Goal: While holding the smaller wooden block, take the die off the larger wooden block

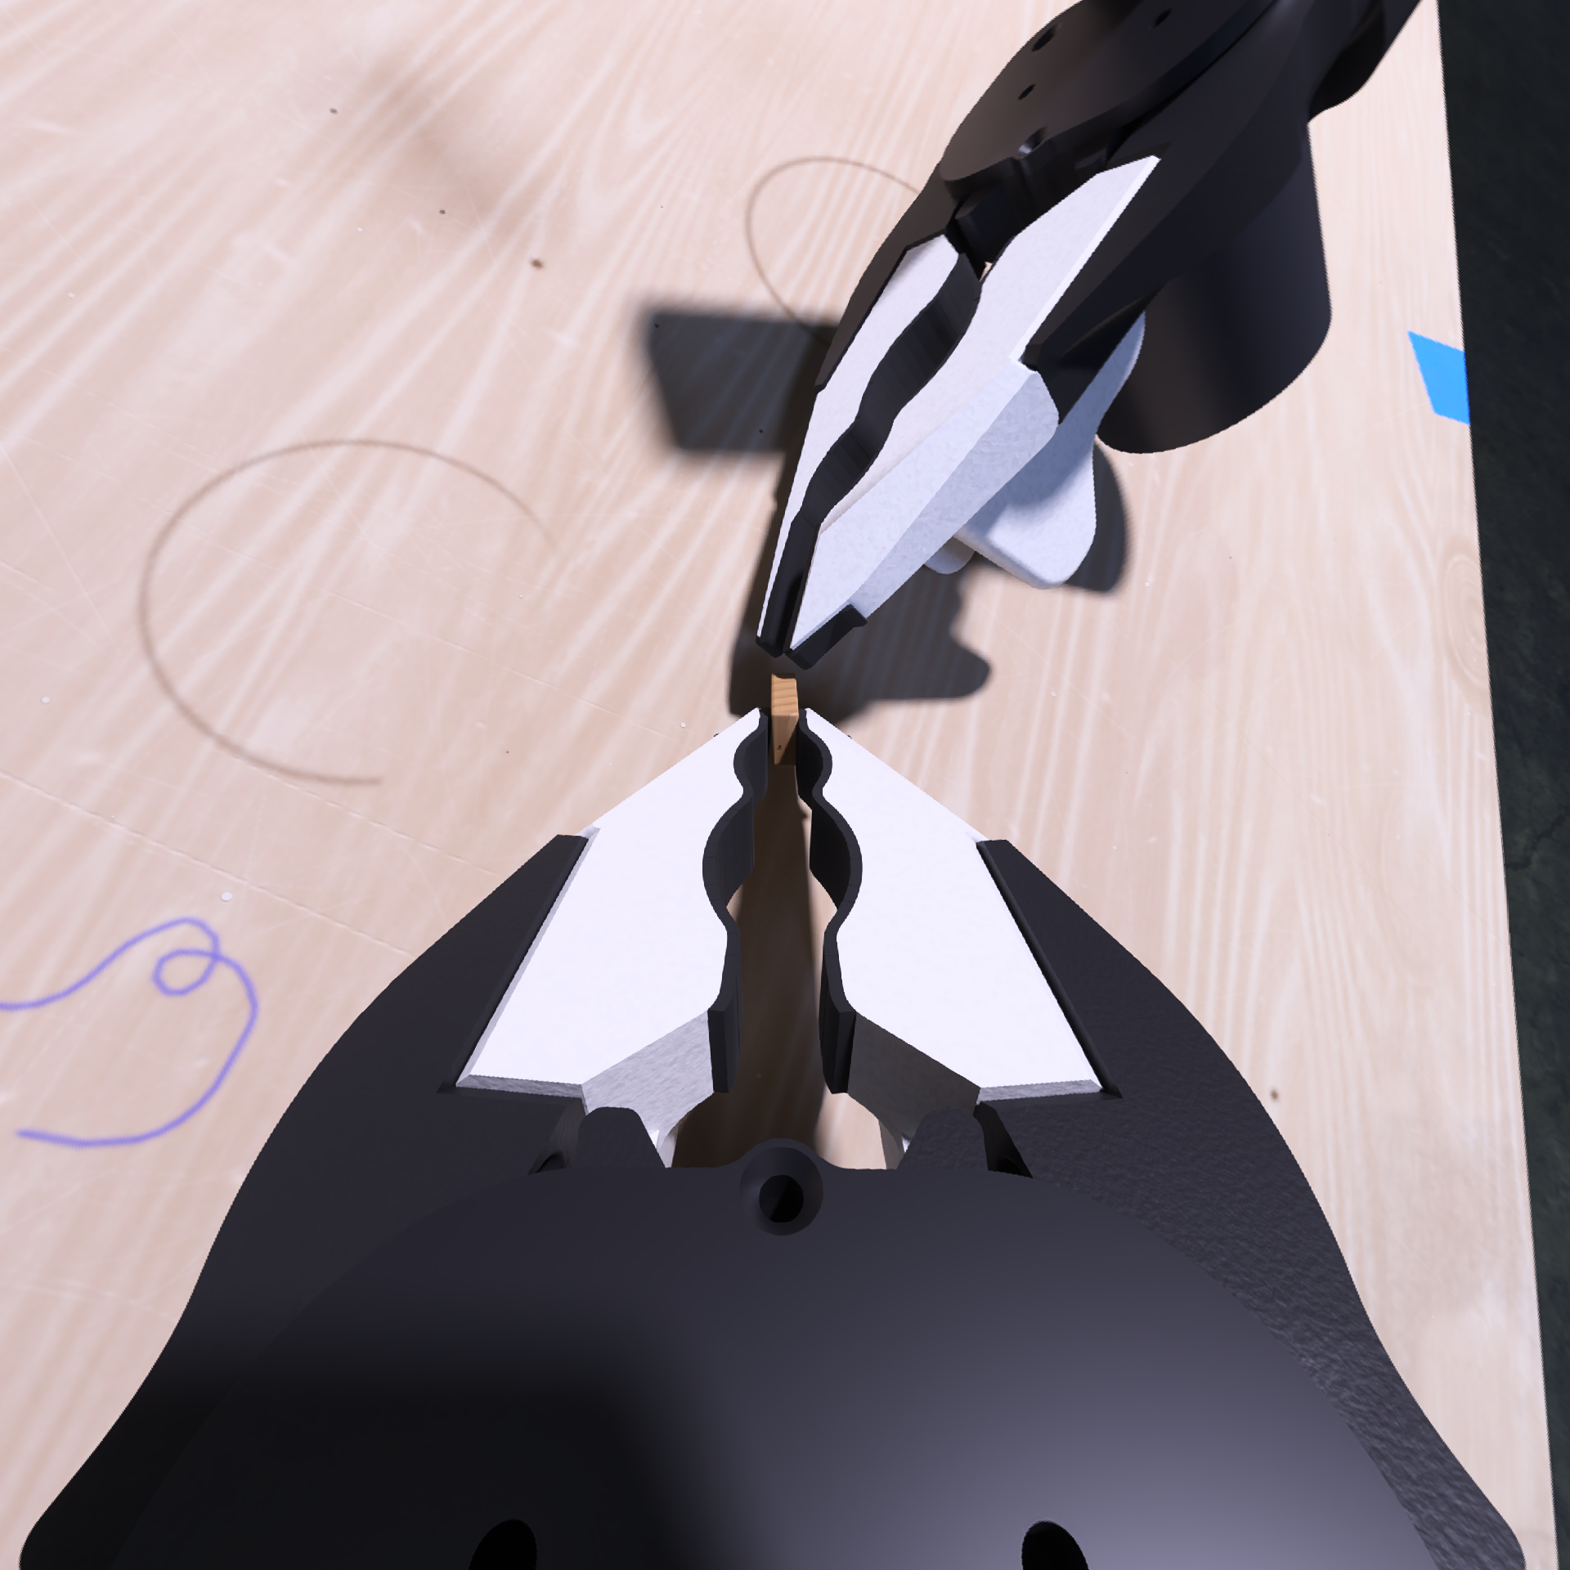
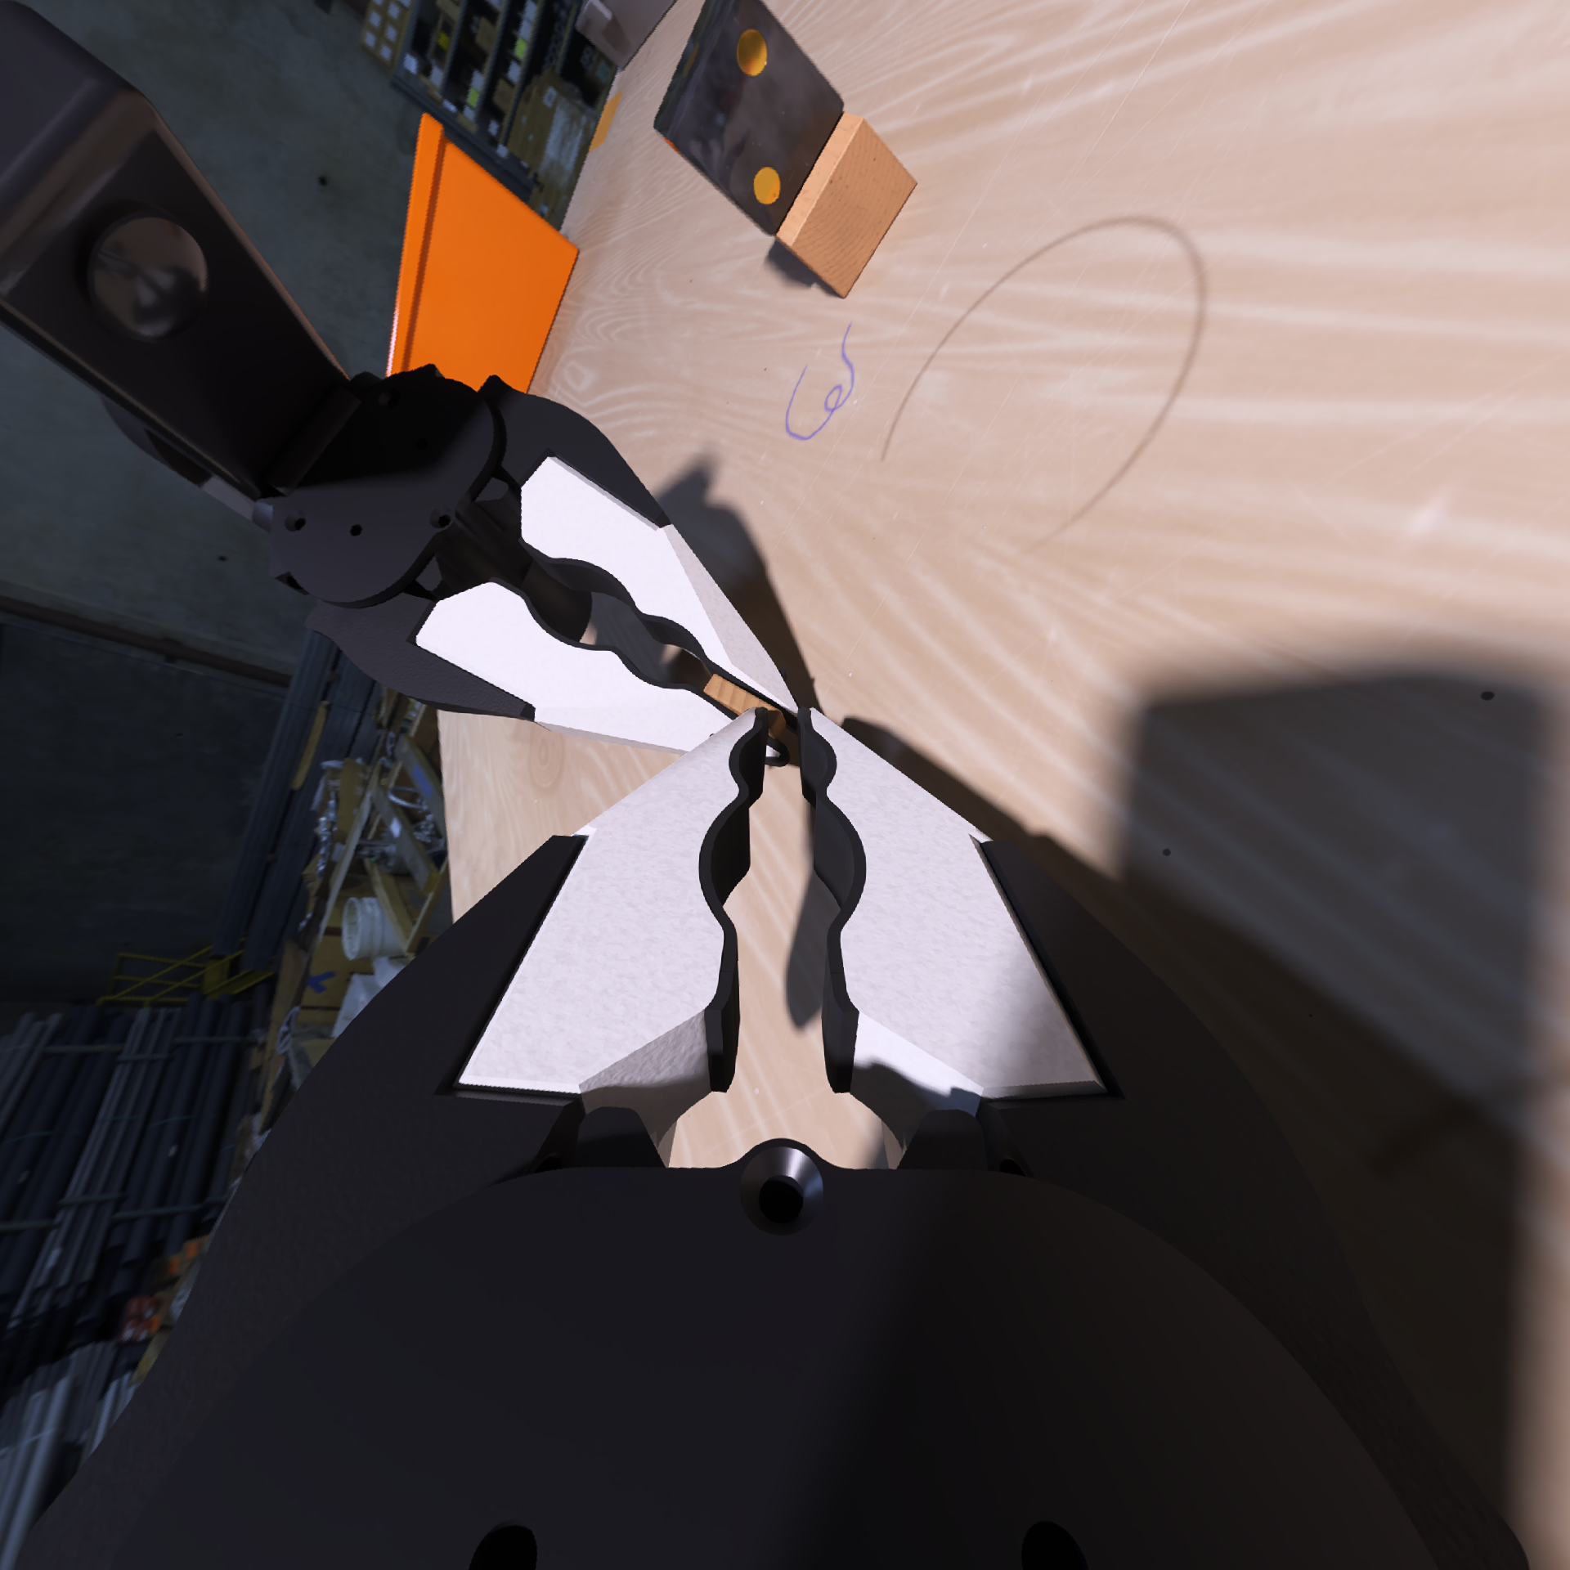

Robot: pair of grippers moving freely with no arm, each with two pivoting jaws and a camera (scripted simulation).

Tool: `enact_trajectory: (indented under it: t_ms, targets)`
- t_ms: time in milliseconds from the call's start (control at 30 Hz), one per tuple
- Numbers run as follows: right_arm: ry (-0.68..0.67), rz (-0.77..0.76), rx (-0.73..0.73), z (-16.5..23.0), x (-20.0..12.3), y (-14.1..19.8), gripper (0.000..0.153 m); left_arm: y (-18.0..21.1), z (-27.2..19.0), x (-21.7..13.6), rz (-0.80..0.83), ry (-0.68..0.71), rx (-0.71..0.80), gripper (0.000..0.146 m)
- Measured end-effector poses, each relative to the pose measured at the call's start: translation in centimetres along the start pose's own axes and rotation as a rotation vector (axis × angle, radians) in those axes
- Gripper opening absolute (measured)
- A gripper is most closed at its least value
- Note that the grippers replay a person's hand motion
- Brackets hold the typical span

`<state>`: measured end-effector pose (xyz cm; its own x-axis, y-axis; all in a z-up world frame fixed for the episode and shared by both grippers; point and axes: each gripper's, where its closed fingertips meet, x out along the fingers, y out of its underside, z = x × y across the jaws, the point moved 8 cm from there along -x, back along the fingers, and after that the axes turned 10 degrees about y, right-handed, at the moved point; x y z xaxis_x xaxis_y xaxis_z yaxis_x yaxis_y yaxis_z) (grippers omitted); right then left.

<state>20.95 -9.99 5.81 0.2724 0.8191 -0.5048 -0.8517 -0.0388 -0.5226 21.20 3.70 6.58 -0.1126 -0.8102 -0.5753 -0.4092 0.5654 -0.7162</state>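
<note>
The smaller wooden block [image 1: 782, 709] is a thin light-brown piece held off the table. My left gripper [image 1: 783, 722] is shut on its near end. My right gripper [image 1: 786, 654] comes in from the upper right, and its tips close on the block's far end. In the right wrist view, the right gripper [image 2: 780, 722] meets the left gripper [image 2: 777, 705] tip to tip, with the block [image 2: 729, 690] between them. The larger wooden block [image 2: 849, 204] sits far off on the table, with the dark die [image 2: 748, 119] with orange dots against its top face.
The pale wooden table [image 1: 340, 340] bears drawn circles and a purple scribble [image 2: 820, 386]. Its edge [image 1: 1478, 765] runs close on the right, with blue tape [image 1: 1440, 374] there. An orange panel [image 2: 484, 255] stands at the table's edge near the left gripper.
</note>
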Motion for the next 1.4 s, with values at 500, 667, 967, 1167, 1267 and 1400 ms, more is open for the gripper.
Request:
enact_trajectory:
  t_ms: [500, 667, 967, 1167, 1267, 1400]
  targets:
    - [0.181, 0.043, -0.380, 1.4, 0.0, -0.4, 0.008, 0.3, 0.4, 0.1, 0.030, 0.048, -0.026, 0.005]
    - [0.213, 0.018, -0.355, 1.5, 0.0, -0.4, 0.007, 0.2, 0.6, 0.0, 0.021, 0.052, -0.049, 0.005]
    - [0.354, 0.060, -0.339, 2.6, 0.2, -0.5, 0.006, 0.2, 0.5, 0.1, 0.018, 0.029, -0.039, 0.005]
    - [0.437, 0.055, -0.388, 3.0, 0.4, -0.4, 0.005, 0.1, 0.4, 0.2, 0.016, 0.003, -0.022, 0.005]
    - [0.382, 0.055, -0.367, 2.6, 0.2, -0.5, 0.006, 0.1, 0.4, 0.2, 0.015, 0.002, -0.023, 0.005]
    - [0.276, 0.055, -0.339, 2.2, -0.4, -0.7, 0.009, -0.1, 0.1, -0.2, -0.011, 0.021, -0.011, 0.005]
